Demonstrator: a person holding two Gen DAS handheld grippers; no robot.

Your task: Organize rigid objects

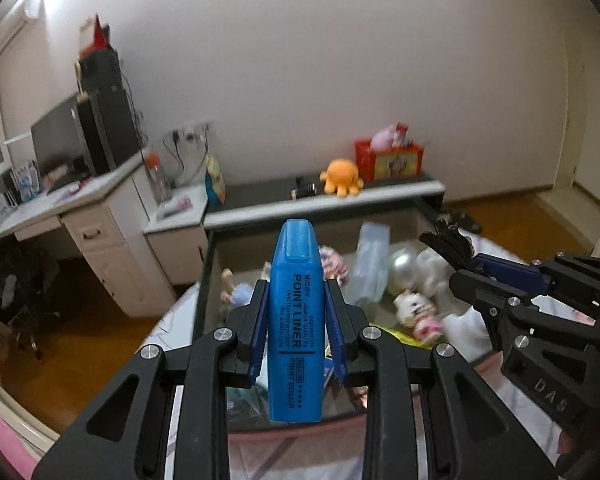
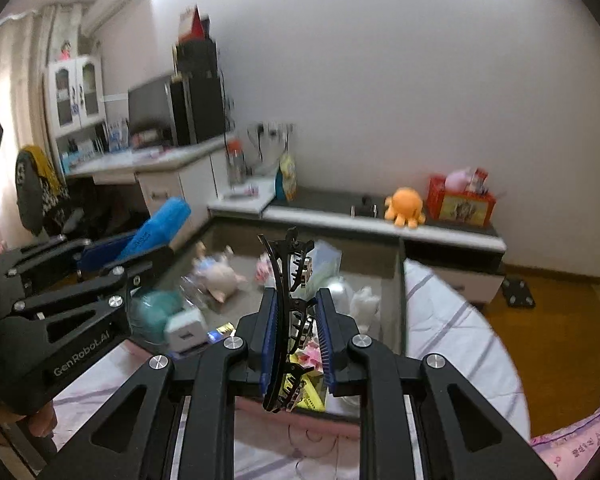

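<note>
My left gripper (image 1: 296, 312) is shut on a blue highlighter (image 1: 296, 320) that stands upright between the blue pads, cap end away from the camera. In the right wrist view the same highlighter (image 2: 160, 224) shows at the left, held in the left gripper (image 2: 112, 254). My right gripper (image 2: 296, 340) is shut on a black hair claw clip (image 2: 288, 300), its teeth pointing right. From the left wrist view the right gripper (image 1: 476, 268) appears at the right edge with the clip (image 1: 446, 240) sticking out. Both hover over an open drawer (image 1: 208, 264) full of toys and small items.
The drawer (image 2: 400, 280) holds dolls, a silver ball (image 1: 402, 270), plastic packets and a yellow packet. Behind it runs a low cabinet top with an orange plush octopus (image 1: 340, 176) and a red box (image 1: 388, 158). A white desk (image 1: 80, 200) is at the left, a striped bed cover (image 2: 452, 340) at the right.
</note>
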